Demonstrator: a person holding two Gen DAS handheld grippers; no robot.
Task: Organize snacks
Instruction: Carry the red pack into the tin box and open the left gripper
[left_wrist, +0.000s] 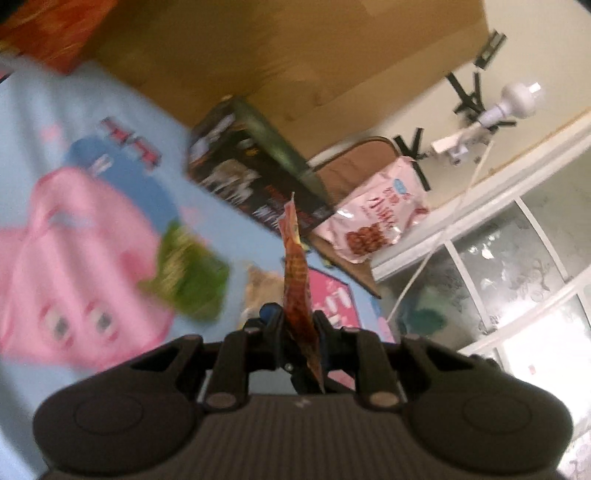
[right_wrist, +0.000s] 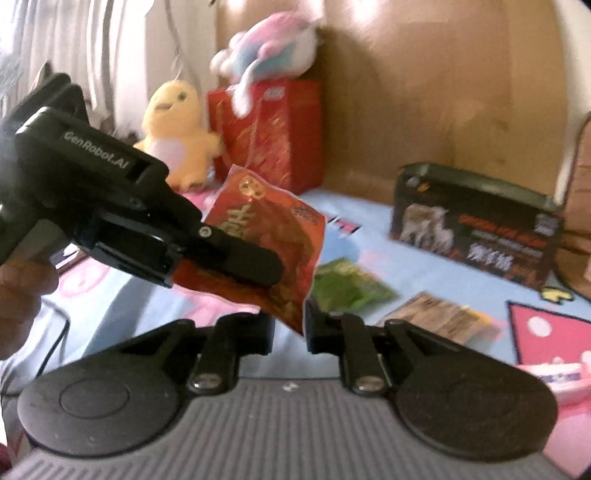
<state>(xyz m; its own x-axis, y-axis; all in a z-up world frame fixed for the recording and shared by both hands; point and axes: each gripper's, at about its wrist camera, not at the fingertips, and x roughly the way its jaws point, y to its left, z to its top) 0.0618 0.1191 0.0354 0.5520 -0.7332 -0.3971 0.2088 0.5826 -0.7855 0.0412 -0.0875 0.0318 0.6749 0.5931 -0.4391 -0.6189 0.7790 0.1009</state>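
Red snack packet held in the air over a blue cartoon bedsheet (right_wrist: 424, 236).

The left tongs (right_wrist: 236, 258) clamp the crinkly red-orange packet (right_wrist: 273, 236); its lower corner hangs between the right tongs (right_wrist: 290, 328), narrowly parted, contact unclear.

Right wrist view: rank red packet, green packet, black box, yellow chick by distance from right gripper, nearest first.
From the right gripper:
1. red packet, at the fingertips, held by the left gripper
2. green packet, just beyond, right
3. black box, far right
4. yellow chick, back left
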